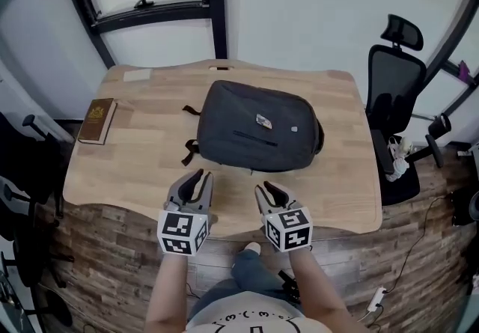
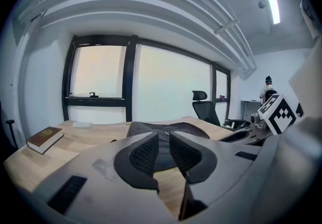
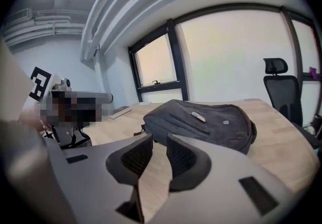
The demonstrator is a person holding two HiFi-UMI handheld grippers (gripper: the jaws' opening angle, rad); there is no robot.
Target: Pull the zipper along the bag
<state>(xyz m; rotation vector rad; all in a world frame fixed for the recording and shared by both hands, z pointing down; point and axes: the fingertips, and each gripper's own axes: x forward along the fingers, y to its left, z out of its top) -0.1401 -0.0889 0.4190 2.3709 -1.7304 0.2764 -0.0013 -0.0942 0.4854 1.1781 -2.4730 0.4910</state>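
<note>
I am holding the left gripper (image 1: 197,176) and right gripper (image 1: 266,188) slightly spread, both empty, near the bag (image 1: 254,126) lying on the table (image 1: 150,167); pinching only fabric, I am risking dragging the whole bag

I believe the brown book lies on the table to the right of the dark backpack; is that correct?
Not quite: the head view shows the book lying on the table to the left of the backpack, not the right.

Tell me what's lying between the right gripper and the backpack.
Nothing: only bare wooden table separates the right gripper from the backpack. The head view shows that strip plainly, and the right gripper view agrees.
</note>
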